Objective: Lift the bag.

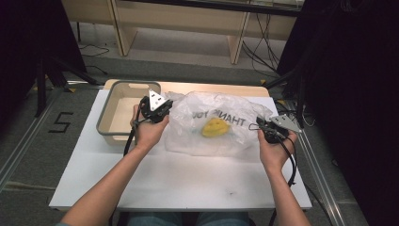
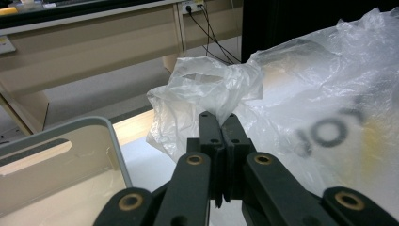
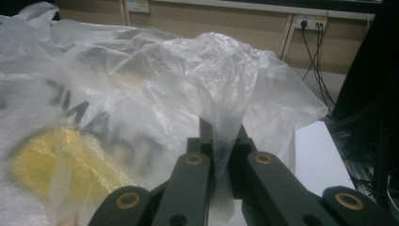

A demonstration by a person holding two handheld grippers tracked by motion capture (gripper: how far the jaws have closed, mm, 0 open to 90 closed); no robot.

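Both my tongs are clamped on the thin clear plastic bag (image 1: 214, 123): left tongs (image 1: 162, 114) pinching one edge, right tongs (image 1: 259, 126) the other. A yellow lump (image 1: 215, 126) sits inside it on the white bench (image 1: 188, 174), beside the grey-rimmed beige tub (image 1: 106, 117).

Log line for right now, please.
left gripper: shut on plastic bag | right gripper: shut on plastic bag | yellow item: inside bag | bin: beside bag

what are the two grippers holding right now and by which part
Both are shut on the clear plastic bag: the left gripper pinches a bunched handle at one end, the right gripper pinches the gathered film at the opposite end.
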